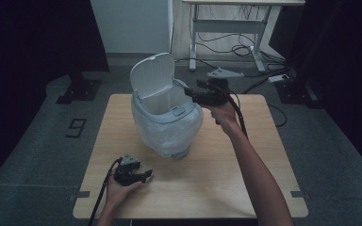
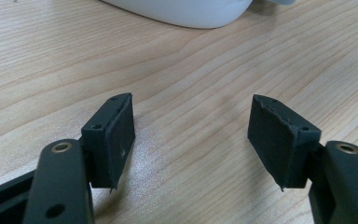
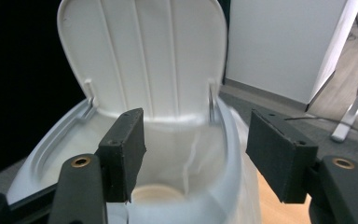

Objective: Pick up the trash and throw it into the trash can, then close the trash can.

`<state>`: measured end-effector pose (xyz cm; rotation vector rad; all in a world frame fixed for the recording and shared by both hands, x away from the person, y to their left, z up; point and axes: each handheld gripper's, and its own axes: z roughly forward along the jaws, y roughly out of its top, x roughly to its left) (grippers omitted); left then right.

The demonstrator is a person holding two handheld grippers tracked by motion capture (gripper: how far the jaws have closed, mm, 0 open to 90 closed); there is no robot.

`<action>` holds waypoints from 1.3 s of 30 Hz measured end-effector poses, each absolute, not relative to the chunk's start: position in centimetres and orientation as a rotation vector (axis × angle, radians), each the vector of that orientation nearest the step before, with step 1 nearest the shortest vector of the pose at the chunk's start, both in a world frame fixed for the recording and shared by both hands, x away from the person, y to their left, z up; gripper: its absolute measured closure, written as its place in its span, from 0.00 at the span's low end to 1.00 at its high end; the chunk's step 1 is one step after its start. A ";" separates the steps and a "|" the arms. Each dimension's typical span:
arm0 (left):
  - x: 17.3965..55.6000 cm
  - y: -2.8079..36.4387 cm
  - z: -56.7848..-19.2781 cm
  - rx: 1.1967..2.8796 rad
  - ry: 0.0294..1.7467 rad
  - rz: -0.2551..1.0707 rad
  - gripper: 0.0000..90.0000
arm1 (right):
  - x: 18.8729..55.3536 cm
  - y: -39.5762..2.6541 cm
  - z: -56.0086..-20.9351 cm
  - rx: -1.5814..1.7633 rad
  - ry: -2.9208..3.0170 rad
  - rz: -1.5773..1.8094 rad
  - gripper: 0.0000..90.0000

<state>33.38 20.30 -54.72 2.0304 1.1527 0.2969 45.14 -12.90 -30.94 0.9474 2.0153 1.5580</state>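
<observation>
White bin (image 1: pixel 167 123), lid up, interior mostly hidden; left gripper (image 1: pixel 143 178) and right gripper (image 1: pixel 185 89) both gaping, empty.

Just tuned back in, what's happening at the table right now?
A person holds a claw in each hand at a wooden table. A white lidded bin stands on it with its lid flipped up. The right claw is open at the bin's rim, aimed into the opening and gripping nothing. The left claw is open too, low over the tabletop near the front edge.
</observation>
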 end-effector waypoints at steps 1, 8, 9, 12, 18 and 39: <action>33.4 20.3 -54.7 2.030 1.153 0.297 0.35 | 45.1 -12.9 -30.9 0.947 2.015 1.558 0.40; 33.3 20.2 -54.7 2.026 1.159 0.301 0.35 | 41.0 -18.5 -34.5 0.996 1.972 1.553 0.42; 33.3 20.2 -54.7 2.021 1.158 0.293 0.35 | 40.4 -19.1 -35.1 1.002 1.967 1.551 0.42; 33.3 20.2 -54.7 2.003 1.155 0.275 0.35 | 38.5 -21.1 -36.8 1.014 1.965 1.531 0.42; 33.4 20.2 -54.7 2.007 1.160 0.289 0.35 | 35.5 -24.7 -42.1 1.109 1.976 1.461 0.42; 32.6 20.2 -52.5 1.924 1.147 0.414 0.34 | 31.9 -28.5 -50.7 1.292 1.996 1.333 0.41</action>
